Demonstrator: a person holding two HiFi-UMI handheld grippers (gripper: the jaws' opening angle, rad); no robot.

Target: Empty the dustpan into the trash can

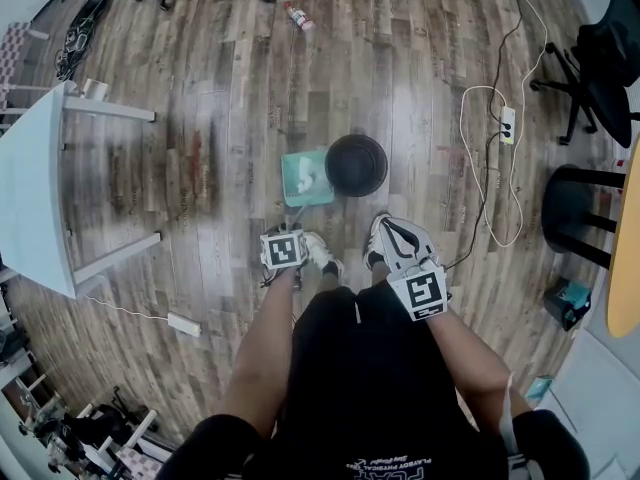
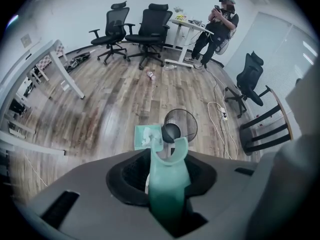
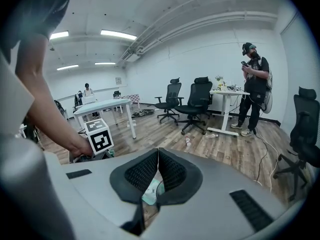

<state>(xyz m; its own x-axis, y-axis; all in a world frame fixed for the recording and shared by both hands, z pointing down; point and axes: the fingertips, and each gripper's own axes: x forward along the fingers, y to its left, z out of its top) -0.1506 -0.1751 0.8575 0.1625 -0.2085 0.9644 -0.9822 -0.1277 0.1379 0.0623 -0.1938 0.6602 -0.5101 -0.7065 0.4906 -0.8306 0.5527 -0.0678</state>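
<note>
A teal dustpan (image 1: 305, 178) with white paper scraps in it lies on the wood floor, right beside a round black trash can (image 1: 356, 164). Its handle (image 2: 169, 184) stands up between the pads of my left gripper (image 2: 167, 156), which points steeply down and is shut on it. The pan (image 2: 147, 136) and the can (image 2: 181, 126) show just past the jaws. In the head view the left marker cube (image 1: 283, 249) sits over the handle. My right gripper (image 3: 158, 154) is held off to the right, its cube (image 1: 418, 293) near my knee, jaws shut on nothing.
A white table (image 1: 35, 188) stands at the left. A power strip with cables (image 1: 507, 125), a black stool (image 1: 570, 203) and an office chair (image 1: 605, 48) are at the right. A bottle (image 1: 299, 18) lies farther out. A person (image 2: 220, 26) stands by a far desk.
</note>
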